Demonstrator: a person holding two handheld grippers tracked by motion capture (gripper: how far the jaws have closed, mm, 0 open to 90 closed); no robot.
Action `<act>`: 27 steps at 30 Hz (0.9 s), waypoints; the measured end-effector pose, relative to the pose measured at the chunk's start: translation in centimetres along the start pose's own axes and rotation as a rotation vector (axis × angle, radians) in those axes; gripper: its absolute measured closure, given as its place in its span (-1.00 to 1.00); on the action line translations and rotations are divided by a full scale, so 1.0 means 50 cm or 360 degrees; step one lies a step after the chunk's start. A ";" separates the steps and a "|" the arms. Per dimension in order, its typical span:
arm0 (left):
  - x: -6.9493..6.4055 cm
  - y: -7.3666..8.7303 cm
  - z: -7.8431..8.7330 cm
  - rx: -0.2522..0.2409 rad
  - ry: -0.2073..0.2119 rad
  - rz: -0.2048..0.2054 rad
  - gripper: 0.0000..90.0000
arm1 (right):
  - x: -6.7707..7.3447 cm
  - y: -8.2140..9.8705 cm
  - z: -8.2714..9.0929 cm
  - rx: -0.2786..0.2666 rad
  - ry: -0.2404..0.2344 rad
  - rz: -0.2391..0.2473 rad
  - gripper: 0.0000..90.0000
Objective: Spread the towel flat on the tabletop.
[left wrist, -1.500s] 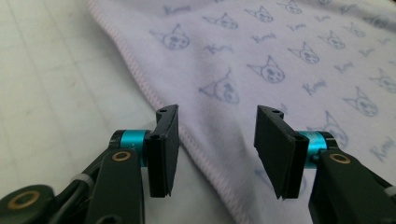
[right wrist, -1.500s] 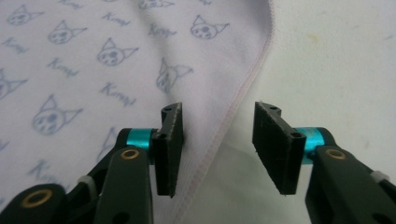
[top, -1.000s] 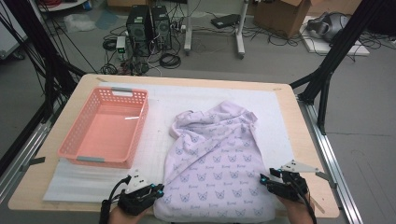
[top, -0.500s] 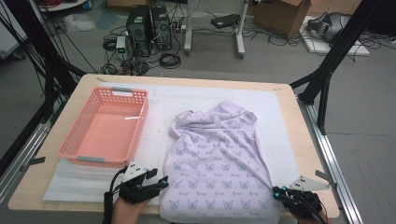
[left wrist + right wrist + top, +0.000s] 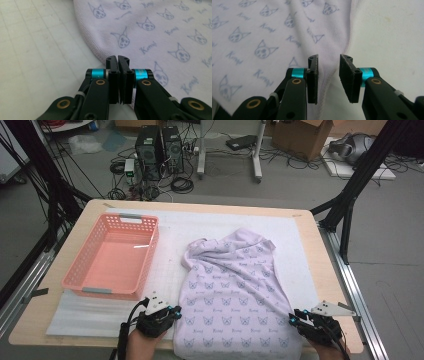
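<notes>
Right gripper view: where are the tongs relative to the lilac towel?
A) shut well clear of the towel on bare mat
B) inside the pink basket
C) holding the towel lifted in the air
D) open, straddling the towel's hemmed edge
D. The right tongs stand apart with the hem of the lilac towel running up between them, and the cloth lies flat on the white mat.
</notes>
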State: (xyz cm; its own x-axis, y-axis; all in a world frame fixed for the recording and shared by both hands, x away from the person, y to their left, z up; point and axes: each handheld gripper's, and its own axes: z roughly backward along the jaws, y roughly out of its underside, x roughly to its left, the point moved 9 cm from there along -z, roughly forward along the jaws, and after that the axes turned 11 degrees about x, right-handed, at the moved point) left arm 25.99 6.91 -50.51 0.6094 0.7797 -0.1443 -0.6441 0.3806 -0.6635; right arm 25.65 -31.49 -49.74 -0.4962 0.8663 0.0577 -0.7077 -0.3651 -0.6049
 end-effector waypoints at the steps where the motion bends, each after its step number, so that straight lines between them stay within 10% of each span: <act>1: 0.001 0.010 0.010 0.0016 0.0001 -0.0015 0.94 | -0.001 -0.003 -0.003 0.0003 -0.0004 -0.0014 0.51; 8: 0.003 0.038 0.047 -0.0007 0.0018 0.0008 0.91 | 0.006 -0.033 -0.041 0.0018 0.0010 -0.0043 0.38; 12: 0.002 0.029 0.036 -0.0051 0.0055 0.0076 0.49 | 0.003 -0.030 -0.045 0.0045 0.0009 -0.0043 0.93; 17: 0.013 0.004 0.034 -0.0136 0.0043 0.0106 0.22 | -0.008 0.014 -0.005 0.0120 0.0056 -0.0018 0.96; 27: 0.011 -0.033 -0.022 -0.0080 0.0080 0.0155 0.08 | -0.026 0.033 0.035 -0.0003 0.0056 -0.0117 0.49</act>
State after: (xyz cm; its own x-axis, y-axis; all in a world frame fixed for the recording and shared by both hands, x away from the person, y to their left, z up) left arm 27.91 6.19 -50.29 0.5684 0.7852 -0.2456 -0.6782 0.2782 -0.6802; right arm 24.27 -33.81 -49.42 -0.4252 0.9021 0.0741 -0.7405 -0.2996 -0.6015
